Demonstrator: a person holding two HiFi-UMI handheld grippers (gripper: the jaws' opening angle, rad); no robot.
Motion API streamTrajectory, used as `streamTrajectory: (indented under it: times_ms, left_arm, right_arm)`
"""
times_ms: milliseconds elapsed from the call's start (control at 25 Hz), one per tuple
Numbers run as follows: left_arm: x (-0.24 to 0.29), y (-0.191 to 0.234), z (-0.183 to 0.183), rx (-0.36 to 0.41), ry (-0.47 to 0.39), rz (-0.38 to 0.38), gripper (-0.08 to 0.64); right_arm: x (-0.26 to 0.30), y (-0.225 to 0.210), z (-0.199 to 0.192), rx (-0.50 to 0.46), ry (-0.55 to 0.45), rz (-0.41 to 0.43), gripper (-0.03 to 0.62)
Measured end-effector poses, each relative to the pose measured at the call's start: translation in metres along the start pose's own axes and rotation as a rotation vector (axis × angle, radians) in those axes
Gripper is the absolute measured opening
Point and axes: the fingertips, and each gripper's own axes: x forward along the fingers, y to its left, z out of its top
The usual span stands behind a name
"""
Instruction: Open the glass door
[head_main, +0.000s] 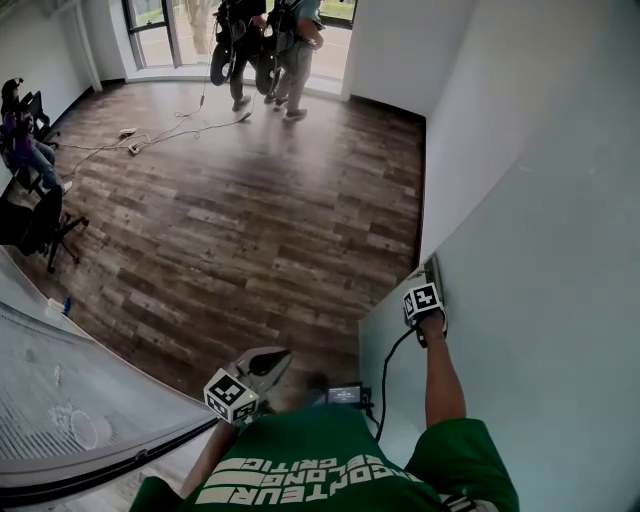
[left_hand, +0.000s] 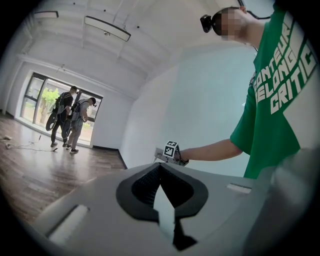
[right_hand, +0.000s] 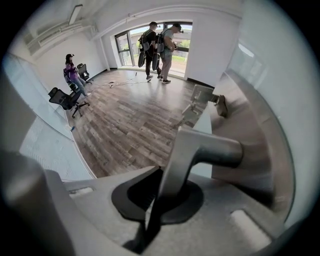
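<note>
Glass door (head_main: 540, 250): pale frosted pane on the wearer's right, its free edge showing against the wooden floor (head_main: 250, 220) beyond. On that edge, metal handle (right_hand: 200, 150): a flat bent bar on a round stub standing out from the pane. Right gripper (right_hand: 161, 192) clenched on the handle's flat bar, jaws tight on both sides of it, marker cube (head_main: 423, 300) just off the door. Left gripper (left_hand: 160, 172) apart from the door, in front of the green shirt (head_main: 340, 465), jaws pressed together with nothing between them, pointing out across the floor. Opposite the door, at the lower left, a second frosted panel (head_main: 80, 400). Well beyond the door, by the far window (head_main: 160, 30), two people with backpacks (head_main: 265, 50) standing; cables (head_main: 160, 135) on the floor near them. Across the room from the door, by the wall, a seated person (head_main: 25, 140) and a black office chair (head_main: 45, 225).
</note>
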Motion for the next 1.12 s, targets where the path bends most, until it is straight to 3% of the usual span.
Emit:
streamTrajectory:
  times_ms: [440, 1120]
  left_arm:
    - [0.045, 0.000, 0.004, 0.013, 0.011, -0.071, 0.015]
    - [0.064, 0.008, 0.001, -0.003, 0.033, -0.030, 0.015]
  right_arm:
    - [-0.003, -0.069, -0.019, 0.087, 0.009, -0.043, -0.006]
    - [-0.009, -0.145, -0.052, 0.180, 0.033, -0.090, -0.006]
